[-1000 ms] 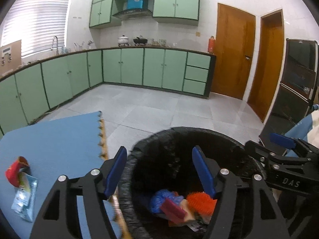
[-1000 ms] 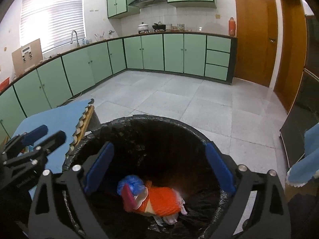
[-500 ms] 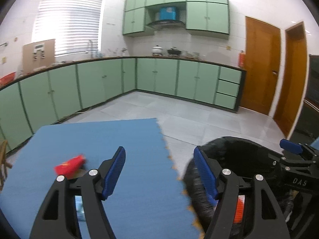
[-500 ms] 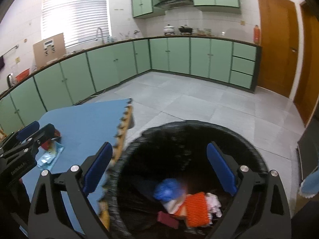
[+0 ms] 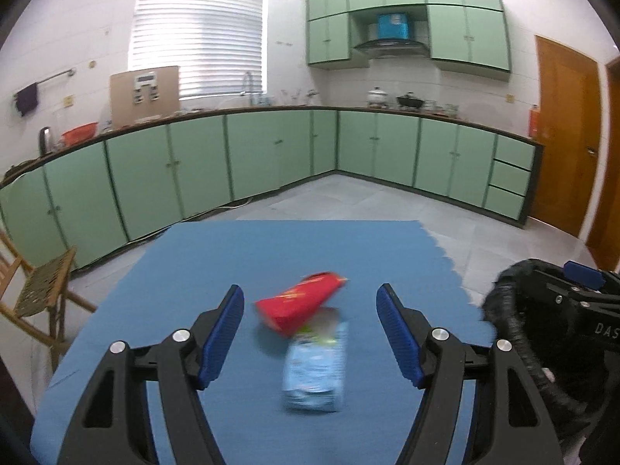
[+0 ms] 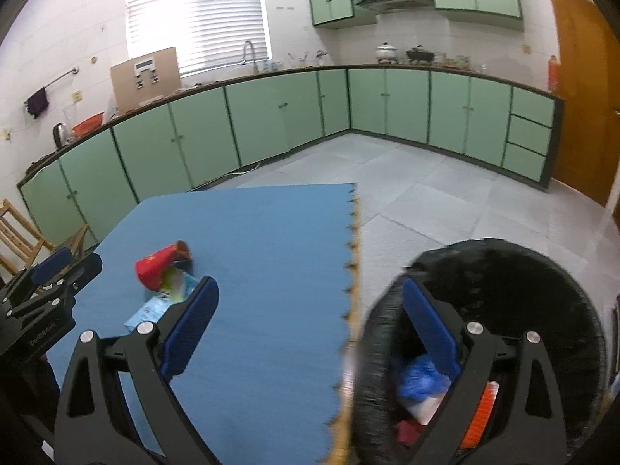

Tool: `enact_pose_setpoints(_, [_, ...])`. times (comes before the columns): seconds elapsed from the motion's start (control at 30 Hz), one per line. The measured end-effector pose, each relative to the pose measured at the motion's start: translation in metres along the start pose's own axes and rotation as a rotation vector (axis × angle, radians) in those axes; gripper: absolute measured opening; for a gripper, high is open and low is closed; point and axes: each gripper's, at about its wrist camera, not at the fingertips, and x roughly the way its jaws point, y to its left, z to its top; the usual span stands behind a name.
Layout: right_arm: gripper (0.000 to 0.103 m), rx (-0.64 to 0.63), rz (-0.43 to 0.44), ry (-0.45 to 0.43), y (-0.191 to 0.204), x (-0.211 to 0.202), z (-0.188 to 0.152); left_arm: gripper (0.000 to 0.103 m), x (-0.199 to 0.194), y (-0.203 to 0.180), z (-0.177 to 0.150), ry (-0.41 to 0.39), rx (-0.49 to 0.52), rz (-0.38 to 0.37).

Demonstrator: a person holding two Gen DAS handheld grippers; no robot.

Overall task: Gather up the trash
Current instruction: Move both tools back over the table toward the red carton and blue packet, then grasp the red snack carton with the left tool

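The left gripper (image 5: 310,333) hangs over the blue foam mat (image 5: 217,271) with its blue-padded jaws spread wide and nothing between the pads. Framed between them on the mat lie two pieces of trash: a pale blue flat packet (image 5: 316,368), blurred, and touching its far end a red paper cup (image 5: 298,304) tipped on its side — a crumpled cone with its open mouth facing away.

The right gripper (image 6: 310,329) is likewise wide open and empty, straddling the mat's right edge and the black-bagged bin (image 6: 542,271) just beside it. The bin liner is glossy, wrinkled plastic over a round rim; inside sit a blue crumpled wad (image 6: 418,381), an orange ridged piece and some white scraps.

The mat's right edge is cut in jigsaw teeth with a tan underside showing. Around the two items the mat is bare. Beyond it lies grey tiled floor, then green cabinets along the walls, and a wooden chair (image 5: 38,290) at the left.
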Motion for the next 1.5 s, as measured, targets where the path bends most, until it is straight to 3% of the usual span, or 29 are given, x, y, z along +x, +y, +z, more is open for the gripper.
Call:
enact_pose_setpoints(0.3, [0.093,-0.043,0.02,0.042,0.03,0.037,0.004,0.07,0.024,0.036,-0.013,0.053,-0.057,0.034])
enact_pose_setpoints(0.53, [0.093,-0.037,0.008,0.053,0.024,0.053,0.009,0.07,0.046,0.018,-0.009,0.071,-0.063,-0.005])
enact_pose_setpoints(0.9, [0.093,-0.019,0.003,0.072,0.007,0.066,0.007,0.07,0.087,0.003,-0.008,0.129,-0.015,0.028])
enact_pose_setpoints(1.23, [0.093,-0.018,0.019,0.082,0.01,0.07,0.006,0.069,0.106,0.0,-0.006,0.165,0.015,0.003])
enact_pose_setpoints(1.4, [0.093,-0.021,0.027,0.088,0.012,0.071,0.005,0.041,0.107,0.005,-0.009,0.164,0.004,-0.008])
enact_pose_setpoints(1.5, [0.093,-0.023,0.035,0.093,0.014,0.072,0.004,0.031,0.104,0.011,-0.008,0.146,-0.002,-0.006])
